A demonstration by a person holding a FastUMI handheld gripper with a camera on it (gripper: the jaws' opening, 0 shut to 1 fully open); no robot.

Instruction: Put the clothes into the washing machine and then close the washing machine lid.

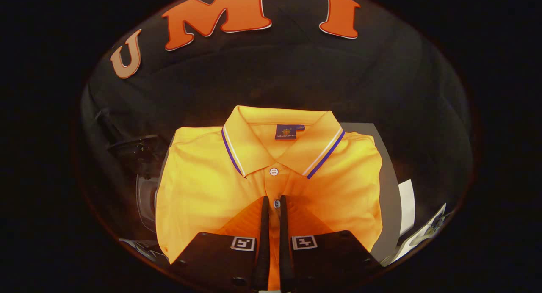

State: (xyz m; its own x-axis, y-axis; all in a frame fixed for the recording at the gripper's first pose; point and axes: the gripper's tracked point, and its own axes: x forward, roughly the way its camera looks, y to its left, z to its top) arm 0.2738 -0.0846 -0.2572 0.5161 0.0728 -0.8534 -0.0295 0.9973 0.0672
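Orange polo shirt (271, 187), unreadable collar label (286, 131), jaws nearly closed

I am looking at a polo shirt (203, 191) of soft, matt knitted cloth, its collar (254, 145) trimmed with smooth woven stripes and a glossy plastic button (274, 171) sitting below it. My fingers (271, 225) are showing a matt, ribbed surface, nearly closed just over the shirt's placket. Beside the shirt, a smooth grey worktop (387, 191) is lying under flat white paper (407, 206).
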